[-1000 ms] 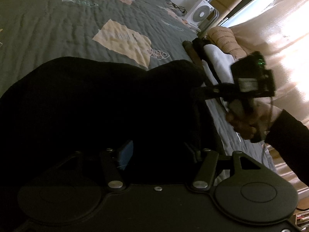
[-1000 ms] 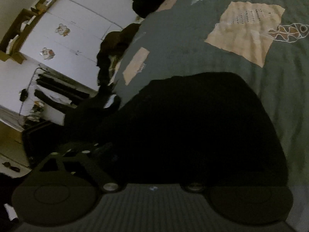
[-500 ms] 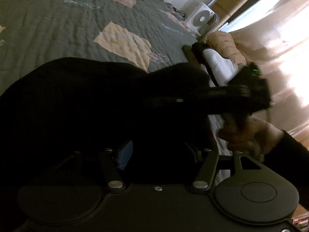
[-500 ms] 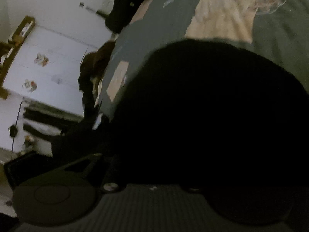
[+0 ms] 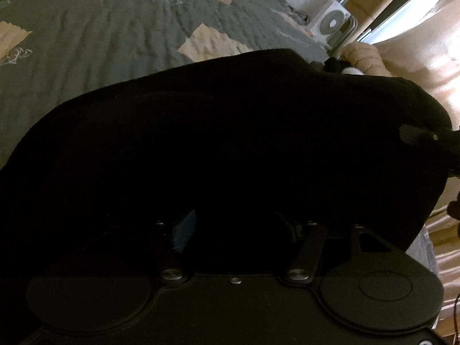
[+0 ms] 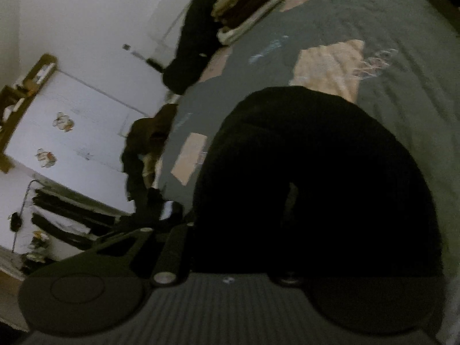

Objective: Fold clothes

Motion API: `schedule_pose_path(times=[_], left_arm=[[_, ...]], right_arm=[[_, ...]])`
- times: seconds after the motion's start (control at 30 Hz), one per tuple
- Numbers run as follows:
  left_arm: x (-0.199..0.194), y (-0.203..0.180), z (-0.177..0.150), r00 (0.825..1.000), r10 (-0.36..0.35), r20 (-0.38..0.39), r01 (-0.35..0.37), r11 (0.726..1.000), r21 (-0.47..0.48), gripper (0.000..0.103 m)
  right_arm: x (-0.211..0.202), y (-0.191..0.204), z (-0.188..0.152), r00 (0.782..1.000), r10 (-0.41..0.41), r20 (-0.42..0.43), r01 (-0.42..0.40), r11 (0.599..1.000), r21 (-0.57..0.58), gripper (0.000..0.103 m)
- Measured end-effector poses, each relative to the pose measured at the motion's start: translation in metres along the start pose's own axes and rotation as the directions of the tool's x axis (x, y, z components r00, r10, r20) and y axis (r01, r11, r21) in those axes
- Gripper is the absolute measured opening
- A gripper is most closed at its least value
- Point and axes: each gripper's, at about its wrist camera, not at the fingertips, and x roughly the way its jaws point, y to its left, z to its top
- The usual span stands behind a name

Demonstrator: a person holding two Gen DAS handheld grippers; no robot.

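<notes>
The black garment [image 5: 230, 149] fills the middle and lower part of the left wrist view, a dark mound lying on the grey-green quilt [image 5: 86, 43]. In the right wrist view the same cloth bulges up across the centre and right, its rounded edge lifted clear of the quilt. The right gripper [image 6: 287, 210] is closed, and the fabric draped around its fingers suggests it has an edge of the garment pinched. At the right edge of the left view that gripper pokes out from under the raised cloth. The left gripper [image 5: 244, 230] sits low at the bottom of its own frame with its jaws opening, cloth lying between them, but the dark fabric hides whether the pads press on it. This looks like the fold-over step: one side raised to be carried across. The next move calls for carrying the pinched edge over to meet the far side. A white fan [image 5: 330, 24] stands at upper right.
</notes>
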Motion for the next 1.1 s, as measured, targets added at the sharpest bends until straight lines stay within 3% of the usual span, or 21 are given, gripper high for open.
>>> schedule_pose_path(times=[0.13, 0.23, 0.43, 0.63, 1.1], left_arm=[[0.022, 0.002, -0.005, 0.997, 0.042, -0.057, -0.040, 0.998, 0.048, 0.061], [0.033, 0.005, -0.007, 0.995, 0.065, -0.082, -0.062, 0.997, 0.036, 0.061], [0.041, 0.006, -0.007, 0.987, 0.135, -0.088, -0.131, 0.990, 0.058, 0.061], [0.047, 0.013, -0.007, 0.984, 0.147, -0.098, -0.141, 0.987, 0.071, 0.061], [0.049, 0.019, -0.008, 0.980, 0.166, -0.108, -0.154, 0.982, 0.110, 0.061]], right_arm=[[0.000, 0.000, -0.001, 0.996, -0.082, -0.043, 0.082, 0.997, -0.006, 0.019], [0.000, 0.003, -0.005, 0.994, -0.093, -0.059, 0.092, 0.996, -0.011, 0.020], [-0.005, 0.009, -0.014, 0.997, -0.006, -0.076, 0.006, 1.000, 0.005, 0.026], [-0.007, 0.012, -0.028, 0.989, 0.114, -0.093, -0.111, 0.993, 0.042, 0.030], [-0.049, 0.015, -0.027, 0.993, 0.118, -0.027, -0.117, 0.992, 0.044, 0.031]])
